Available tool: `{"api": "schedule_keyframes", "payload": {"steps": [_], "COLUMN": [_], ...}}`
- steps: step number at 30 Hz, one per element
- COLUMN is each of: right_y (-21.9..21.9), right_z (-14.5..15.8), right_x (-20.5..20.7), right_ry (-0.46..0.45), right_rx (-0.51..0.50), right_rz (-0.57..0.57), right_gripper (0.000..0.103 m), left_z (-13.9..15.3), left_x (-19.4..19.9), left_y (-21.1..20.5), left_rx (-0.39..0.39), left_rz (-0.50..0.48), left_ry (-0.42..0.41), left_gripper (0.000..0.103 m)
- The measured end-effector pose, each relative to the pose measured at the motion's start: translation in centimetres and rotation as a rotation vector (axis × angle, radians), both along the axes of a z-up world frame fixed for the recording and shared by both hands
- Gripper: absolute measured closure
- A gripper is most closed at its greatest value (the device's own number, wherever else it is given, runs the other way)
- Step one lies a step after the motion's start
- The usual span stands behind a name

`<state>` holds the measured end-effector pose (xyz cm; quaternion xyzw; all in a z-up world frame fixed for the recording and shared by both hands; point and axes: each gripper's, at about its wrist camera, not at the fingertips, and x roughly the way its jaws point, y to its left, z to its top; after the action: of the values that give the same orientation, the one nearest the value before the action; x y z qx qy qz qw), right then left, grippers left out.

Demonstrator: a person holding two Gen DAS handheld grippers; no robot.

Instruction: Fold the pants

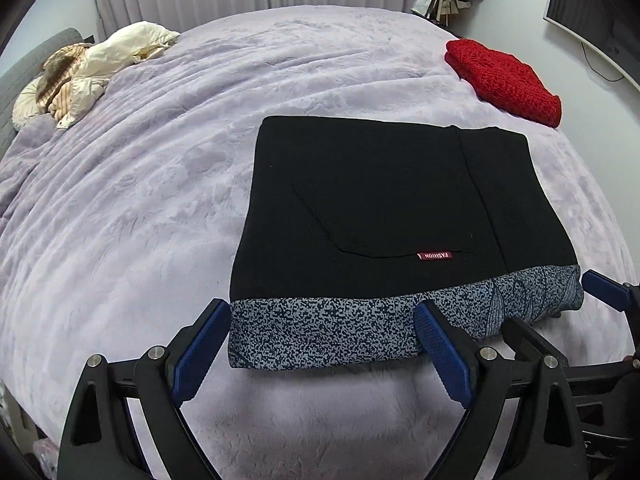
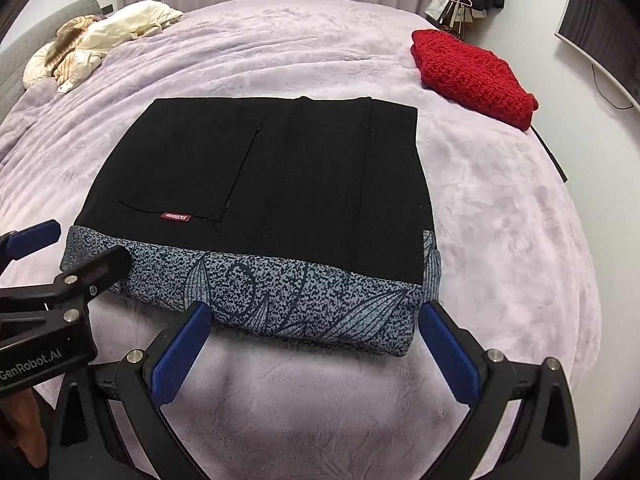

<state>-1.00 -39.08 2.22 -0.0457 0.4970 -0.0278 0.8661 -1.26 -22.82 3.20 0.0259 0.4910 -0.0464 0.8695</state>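
Observation:
The black pants [image 1: 380, 200] lie folded into a flat rectangle on the lilac bed cover [image 1: 140, 200], with a speckled blue-grey band along the near edge and a small red label. They also show in the right wrist view [image 2: 280, 176]. My left gripper [image 1: 322, 328] is open and empty, its blue pads just before the left half of the band. My right gripper [image 2: 314, 328] is open and empty before the right half of the band. Each gripper shows at the edge of the other's view.
A folded red knit garment [image 1: 504, 76] lies at the far right of the bed. A cream and striped bundle of clothes [image 1: 92, 68] lies at the far left by the grey headboard. Curtains hang behind the bed; a monitor stands at the right wall.

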Motion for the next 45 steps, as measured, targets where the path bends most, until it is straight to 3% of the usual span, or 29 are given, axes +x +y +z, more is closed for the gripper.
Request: {"api": "schedule_keyframes", "payload": {"steps": [9,45], "right_y": [-0.3,0.4], "right_z": [-0.2,-0.4], "right_x": [0.3,-0.1], "right_ry": [0.011,0.022], "right_rx": [-0.001,-0.028], "right_rz": [-0.010,0.008], "right_gripper": [0.000,0.000], "left_z": [0.2,-0.1], "left_x": [0.0,-0.1], "left_y": [0.7,1.0], "left_rx": [-0.001,-0.006], "left_rz": [0.043,0.065], "left_ry": [0.010,0.036], "left_gripper": [0.009,0.009]}}
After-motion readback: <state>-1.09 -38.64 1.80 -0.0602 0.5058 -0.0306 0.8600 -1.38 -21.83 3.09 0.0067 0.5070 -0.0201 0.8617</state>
